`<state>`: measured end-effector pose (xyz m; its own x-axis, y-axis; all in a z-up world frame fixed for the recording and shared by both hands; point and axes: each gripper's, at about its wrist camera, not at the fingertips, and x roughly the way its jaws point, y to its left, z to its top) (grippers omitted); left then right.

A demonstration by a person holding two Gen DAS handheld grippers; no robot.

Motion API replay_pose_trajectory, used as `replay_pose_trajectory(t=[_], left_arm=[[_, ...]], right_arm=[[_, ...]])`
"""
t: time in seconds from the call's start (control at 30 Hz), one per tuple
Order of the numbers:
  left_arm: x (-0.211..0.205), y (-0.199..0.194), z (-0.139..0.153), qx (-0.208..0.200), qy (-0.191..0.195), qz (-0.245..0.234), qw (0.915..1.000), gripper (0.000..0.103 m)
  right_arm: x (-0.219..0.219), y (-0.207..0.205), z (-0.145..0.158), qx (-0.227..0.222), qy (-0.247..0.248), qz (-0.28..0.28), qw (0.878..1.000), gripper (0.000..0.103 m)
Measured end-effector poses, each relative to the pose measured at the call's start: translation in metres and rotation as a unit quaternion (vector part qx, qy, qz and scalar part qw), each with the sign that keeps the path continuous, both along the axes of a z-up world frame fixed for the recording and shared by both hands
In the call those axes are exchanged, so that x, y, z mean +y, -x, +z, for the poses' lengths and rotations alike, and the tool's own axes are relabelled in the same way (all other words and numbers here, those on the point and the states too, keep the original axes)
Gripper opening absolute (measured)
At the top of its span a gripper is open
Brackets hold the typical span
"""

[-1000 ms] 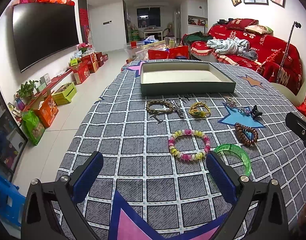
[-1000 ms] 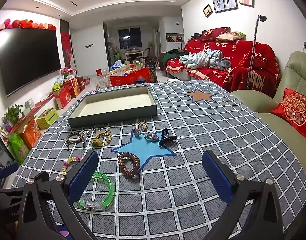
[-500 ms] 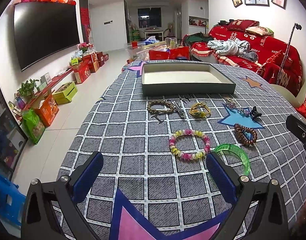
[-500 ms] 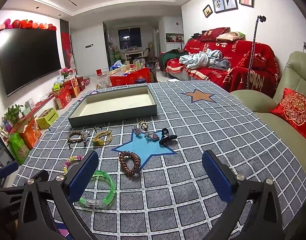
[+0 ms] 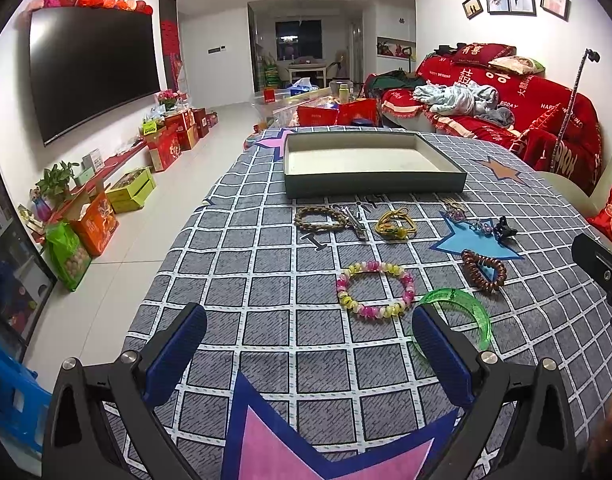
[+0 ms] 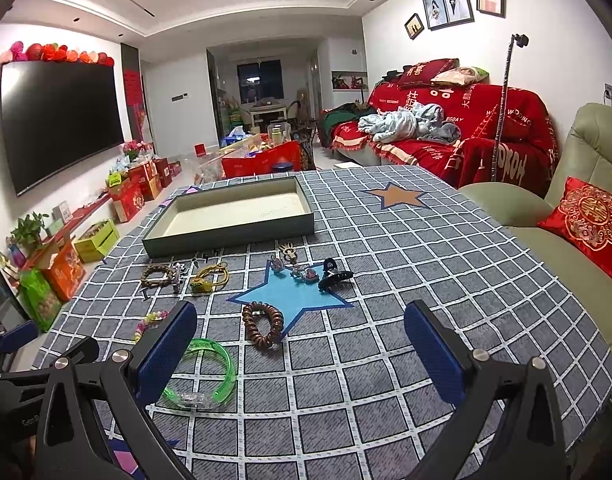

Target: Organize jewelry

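Red sofa cover point(image 6: 466, 140): "WEDDING", "HAPPY".

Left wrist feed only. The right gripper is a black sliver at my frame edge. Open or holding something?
Observer: Open. In the right wrist view the right gripper has its fingers spread wide with nothing between them.
Operator: The green bangle is half hidden for me. Full ring?
Observer: Can't confirm, since a finger covers one side there too. The green bangle does show a clear, colourless segment on its near side.
Operator: What's straight ahead of the right gripper?
Observer: The brown coil bracelet, slightly left of centre, overlapping the blue star.
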<state>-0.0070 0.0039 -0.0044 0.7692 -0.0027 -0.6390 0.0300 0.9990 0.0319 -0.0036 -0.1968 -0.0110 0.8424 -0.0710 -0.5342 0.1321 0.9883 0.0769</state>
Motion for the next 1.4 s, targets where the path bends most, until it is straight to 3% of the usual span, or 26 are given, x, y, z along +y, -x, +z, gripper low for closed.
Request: replay_pose_trajectory(t=[0.37,0.67,0.87,1.03,1.13,1.23,1.27,1.37,1.4], left_arm=[[0.011,-0.022,0.005,0.028,0.007,-0.017,0.9994,0.103],[0.009,-0.079,-0.017,0.098,0.0,-0.071,0.9926,0.103],[-0.005,-0.098,-0.036,0.115,-0.028,-0.112,0.9866,0.103],[-0.004,-0.112,-0.046,0.128,-0.034,-0.122,0.9836,0.103],[-0.004,-0.121,-0.052,0.142,-0.025,-0.126,0.9814,0.103],[-0.007,-0.126,-0.056,0.149,-0.025,-0.137,0.979,0.102],[-0.009,-0.126,-0.056,0.147,-0.024,-0.143,0.9785,0.1],[-0.016,-0.127,-0.054,0.14,-0.026,-0.163,0.9763,0.09],[-0.017,-0.126,-0.054,0.14,-0.023,-0.169,0.9754,0.081]], right_arm=[[0.003,-0.007,0.003,0.04,-0.008,0.02,0.999,0.103],[0.02,-0.042,-0.029,0.133,-0.032,0.05,0.989,0.103],[0.02,-0.058,-0.051,0.187,-0.052,0.043,0.98,0.103],[0.026,-0.07,-0.061,0.22,-0.041,0.053,0.973,0.102],[0.033,-0.076,-0.067,0.241,-0.028,0.064,0.968,0.097],[0.04,-0.082,-0.074,0.263,-0.018,0.072,0.962,0.074],[0.042,-0.084,-0.074,0.266,-0.012,0.072,0.961,0.072],[0.051,-0.087,-0.075,0.271,0.013,0.08,0.959,0.064],[0.053,-0.088,-0.075,0.271,0.019,0.085,0.959,0.063]])
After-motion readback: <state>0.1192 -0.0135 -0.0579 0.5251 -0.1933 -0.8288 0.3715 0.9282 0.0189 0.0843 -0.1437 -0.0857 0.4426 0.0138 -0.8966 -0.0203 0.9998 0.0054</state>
